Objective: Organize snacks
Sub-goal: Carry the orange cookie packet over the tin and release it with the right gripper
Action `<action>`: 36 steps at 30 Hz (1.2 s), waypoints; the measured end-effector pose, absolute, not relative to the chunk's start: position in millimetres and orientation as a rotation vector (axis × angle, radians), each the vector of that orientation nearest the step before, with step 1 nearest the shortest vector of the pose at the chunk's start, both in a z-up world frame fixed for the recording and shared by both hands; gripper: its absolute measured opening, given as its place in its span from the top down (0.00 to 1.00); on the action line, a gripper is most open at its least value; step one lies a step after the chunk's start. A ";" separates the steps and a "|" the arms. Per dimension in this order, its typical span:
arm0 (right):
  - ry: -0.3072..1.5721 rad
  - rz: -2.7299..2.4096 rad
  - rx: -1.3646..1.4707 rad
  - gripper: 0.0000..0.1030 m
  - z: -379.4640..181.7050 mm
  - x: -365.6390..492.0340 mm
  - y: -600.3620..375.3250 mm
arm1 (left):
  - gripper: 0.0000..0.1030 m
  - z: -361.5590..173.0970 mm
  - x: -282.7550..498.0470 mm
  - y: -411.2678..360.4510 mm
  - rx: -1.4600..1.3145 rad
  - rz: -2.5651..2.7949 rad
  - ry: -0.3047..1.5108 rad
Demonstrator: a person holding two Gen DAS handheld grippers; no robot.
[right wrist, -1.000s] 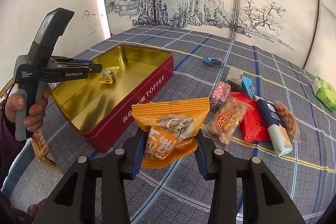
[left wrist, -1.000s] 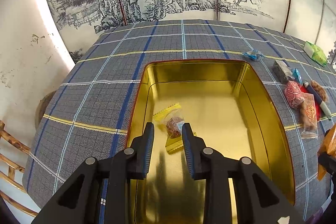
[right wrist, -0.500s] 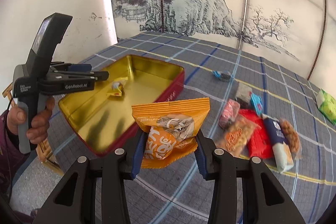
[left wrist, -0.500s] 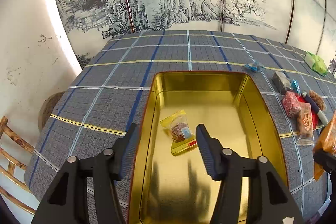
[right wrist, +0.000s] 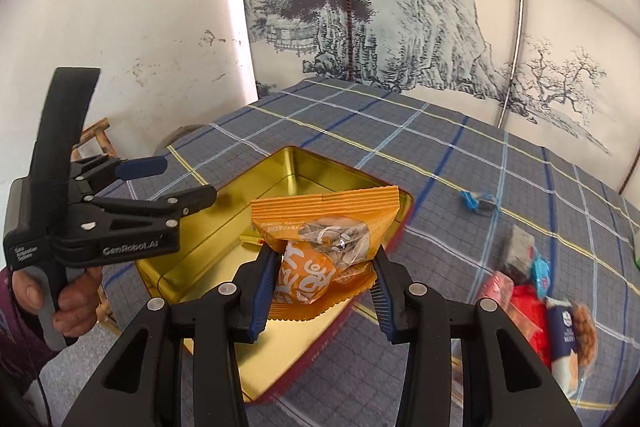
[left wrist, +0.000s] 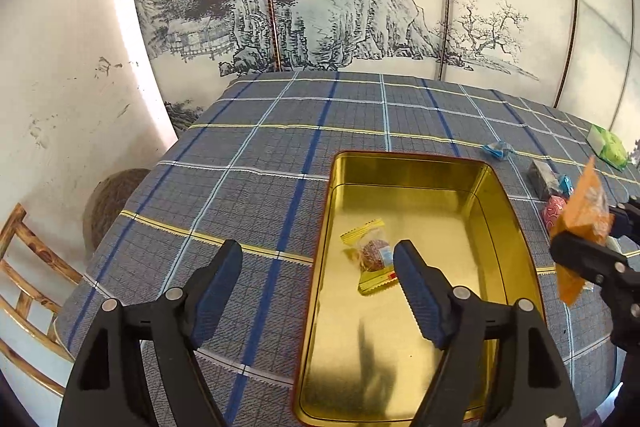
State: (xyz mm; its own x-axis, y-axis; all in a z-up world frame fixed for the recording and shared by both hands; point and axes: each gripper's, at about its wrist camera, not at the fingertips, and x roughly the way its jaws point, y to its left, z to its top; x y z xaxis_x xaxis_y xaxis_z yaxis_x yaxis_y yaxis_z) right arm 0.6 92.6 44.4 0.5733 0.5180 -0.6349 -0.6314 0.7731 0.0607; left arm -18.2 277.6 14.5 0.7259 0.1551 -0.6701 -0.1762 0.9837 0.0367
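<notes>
Holding the orange snack bag [right wrist: 320, 247] tight above the gold tin [right wrist: 192, 267], the right claw [right wrist: 324, 291] could bump the empty left claw [left wrist: 318, 291], whose jaws are opening nearby, and drop it outside.

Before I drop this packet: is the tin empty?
No. One yellow-wrapped snack already lies on the gold tin floor.

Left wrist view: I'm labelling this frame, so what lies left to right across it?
Wooden chair frame → yellow-wrapped candy in the gold tin → blue-wrapped candy → orange snack packet held in the right gripper.
</notes>
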 end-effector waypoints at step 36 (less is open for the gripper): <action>0.832 0.703 -0.162 0.57 9.1 64.6 152.5 | 0.19 3.8 -28.8 303.7 -0.081 0.225 0.761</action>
State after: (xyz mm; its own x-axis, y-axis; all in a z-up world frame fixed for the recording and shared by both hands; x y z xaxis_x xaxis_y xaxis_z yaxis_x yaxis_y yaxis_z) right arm 64.6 152.5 9.1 0.4644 0.5086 -0.7250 -0.6305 0.7648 0.1326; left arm -28.8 303.7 3.8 0.7015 0.1724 -0.6915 -0.2309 0.9729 0.0083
